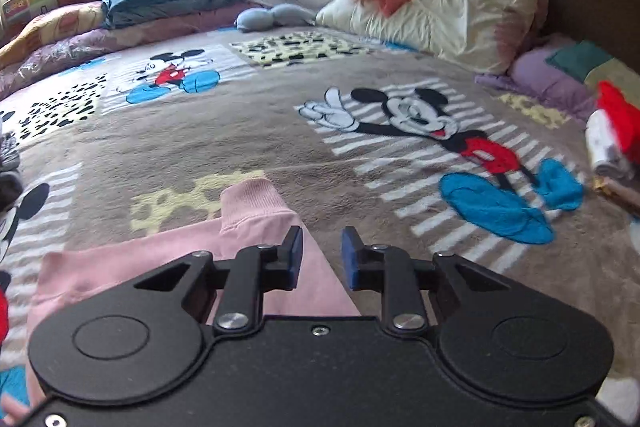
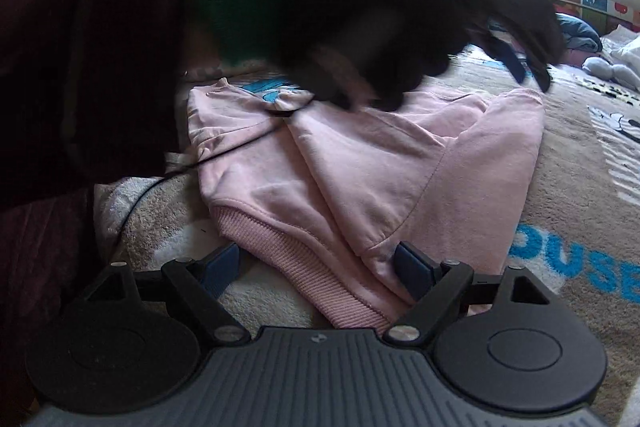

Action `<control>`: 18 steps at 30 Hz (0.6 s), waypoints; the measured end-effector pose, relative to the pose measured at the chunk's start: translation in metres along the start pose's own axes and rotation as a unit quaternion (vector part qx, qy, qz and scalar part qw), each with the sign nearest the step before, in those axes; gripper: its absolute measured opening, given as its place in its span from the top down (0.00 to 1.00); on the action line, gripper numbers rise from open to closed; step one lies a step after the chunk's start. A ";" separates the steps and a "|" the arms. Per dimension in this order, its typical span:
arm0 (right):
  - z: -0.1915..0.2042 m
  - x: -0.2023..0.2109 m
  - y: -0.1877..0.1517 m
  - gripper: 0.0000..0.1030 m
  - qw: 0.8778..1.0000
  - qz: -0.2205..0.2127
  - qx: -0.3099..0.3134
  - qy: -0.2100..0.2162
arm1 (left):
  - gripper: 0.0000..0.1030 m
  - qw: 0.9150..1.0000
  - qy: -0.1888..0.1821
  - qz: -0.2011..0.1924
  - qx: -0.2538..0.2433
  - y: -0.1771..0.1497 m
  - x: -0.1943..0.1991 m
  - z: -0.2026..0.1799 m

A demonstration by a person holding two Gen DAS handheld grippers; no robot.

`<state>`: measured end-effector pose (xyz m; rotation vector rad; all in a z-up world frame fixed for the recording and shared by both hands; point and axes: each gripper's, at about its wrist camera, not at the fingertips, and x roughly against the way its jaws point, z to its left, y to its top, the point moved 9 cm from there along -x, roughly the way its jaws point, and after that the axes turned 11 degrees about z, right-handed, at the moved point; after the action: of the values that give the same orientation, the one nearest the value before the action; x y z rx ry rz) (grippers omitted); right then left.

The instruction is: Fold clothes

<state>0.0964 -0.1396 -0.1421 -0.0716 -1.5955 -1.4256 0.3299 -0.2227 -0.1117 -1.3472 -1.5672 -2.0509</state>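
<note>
A: Where is the pink sweatshirt (image 2: 360, 163) lying now?

B: It lies flat on the Mickey Mouse blanket (image 1: 280, 147), already partly folded. In the right wrist view its ribbed hem (image 2: 296, 259) runs slanted from the left down to the right, just in front of the right gripper (image 2: 320, 267).

A: And is the right gripper holding it?

B: No. Its jaws stand wide apart. The hem and the lower corner of the fabric lie between them, but I see no pad pressing on the cloth.

A: What about the left gripper (image 1: 320, 253)?

B: Its jaws are narrow but not closed, and nothing is between them. A ribbed cuff (image 1: 250, 199) lies just ahead and to the left of its tips. In the right view that hand is blurred above the far side of the garment.

A: So which hand is nearer to the hem?

B: The right one, I judge. The long axis of the hem goes across its jaws, so it probably needs only to go forward a little and close.
</note>
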 end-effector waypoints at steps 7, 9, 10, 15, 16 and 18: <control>-0.001 -0.001 -0.001 0.15 1.000 0.000 -0.015 0.013 | 0.84 0.994 -0.020 0.051 0.090 0.009 -0.056 0.042; 0.001 -0.002 -0.002 0.14 1.000 0.001 -0.014 0.014 | 0.82 0.993 -0.027 0.057 0.100 0.016 -0.059 0.045; 0.002 -0.002 -0.002 0.12 1.000 0.001 -0.013 0.014 | 0.83 0.992 -0.026 0.058 0.113 0.020 -0.061 0.049; 0.006 -0.005 -0.004 0.11 1.000 0.000 -0.008 0.012 | 0.84 0.984 -0.013 0.055 0.168 0.036 -0.059 0.068; 0.007 -0.005 -0.004 0.11 1.000 0.000 -0.007 0.011 | 0.84 0.983 -0.015 0.051 0.176 0.039 -0.057 0.070; 0.009 -0.007 -0.004 0.11 1.000 -0.001 -0.004 0.010 | 0.83 0.981 -0.019 0.042 0.189 0.044 -0.049 0.073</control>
<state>0.0921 -0.1305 -0.1483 -0.0599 -1.5734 -1.4296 0.4232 -0.1943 -0.1208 -1.2880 -1.7692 -1.5824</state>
